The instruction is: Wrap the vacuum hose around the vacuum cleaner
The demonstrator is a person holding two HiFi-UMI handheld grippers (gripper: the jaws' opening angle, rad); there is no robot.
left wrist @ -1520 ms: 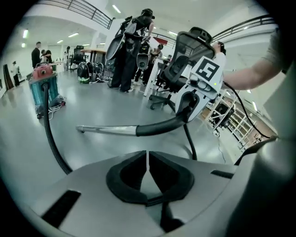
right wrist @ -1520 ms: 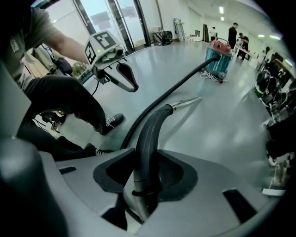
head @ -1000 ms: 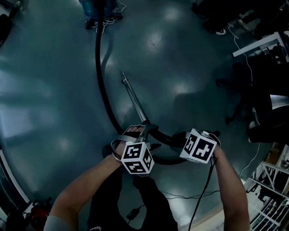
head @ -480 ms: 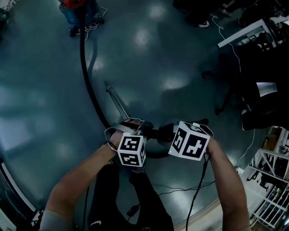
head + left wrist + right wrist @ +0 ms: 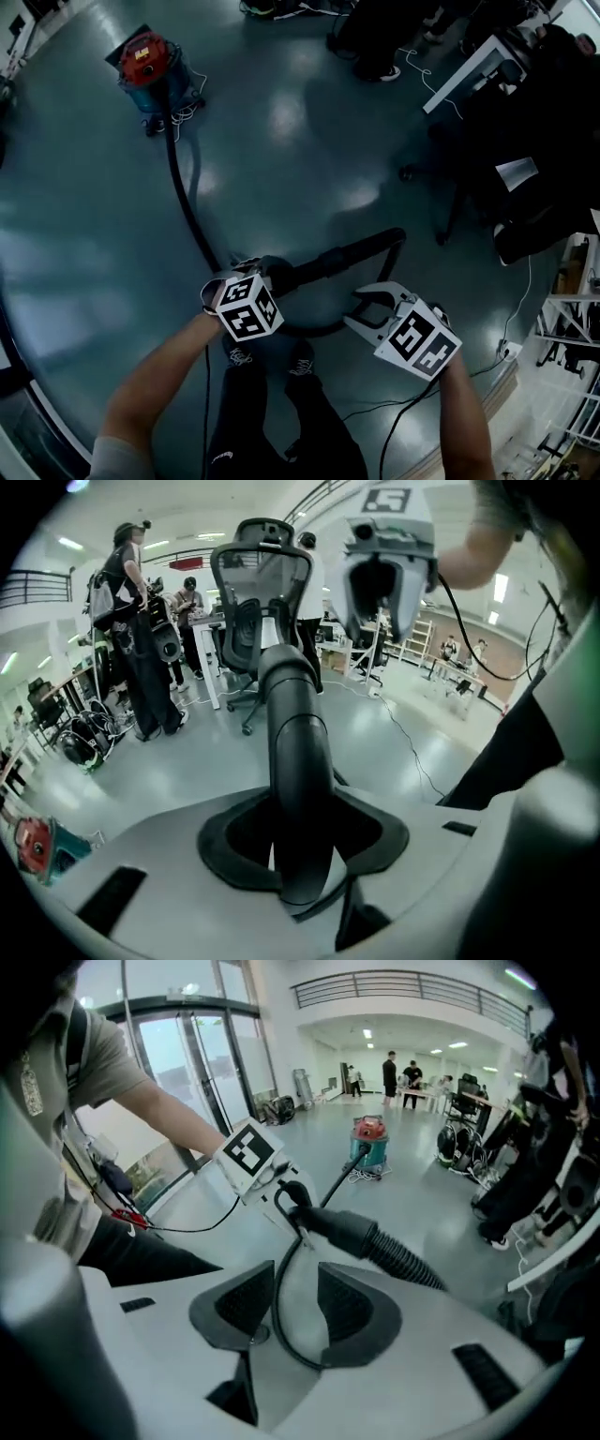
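A long black vacuum hose [image 5: 184,202] is seen from above, laid over a glossy grey floor [image 5: 84,244]. Its long axis runs from a red-topped, teal-bodied vacuum cleaner [image 5: 148,64] at the upper left of the head view down towards the person at the bottom. There its thick, smooth black end tube [image 5: 347,253] is clamped by the left gripper [image 5: 302,846], whose jaws have just been closing and are now pressed on the tube from both sides. The tube is pointed away to the upper right, straight out along those jaws. The right gripper [image 5: 296,1305] is held near it, with its jaws apart and nothing gripped. A thin dark curve is seen in the gap, untouched by the pads.
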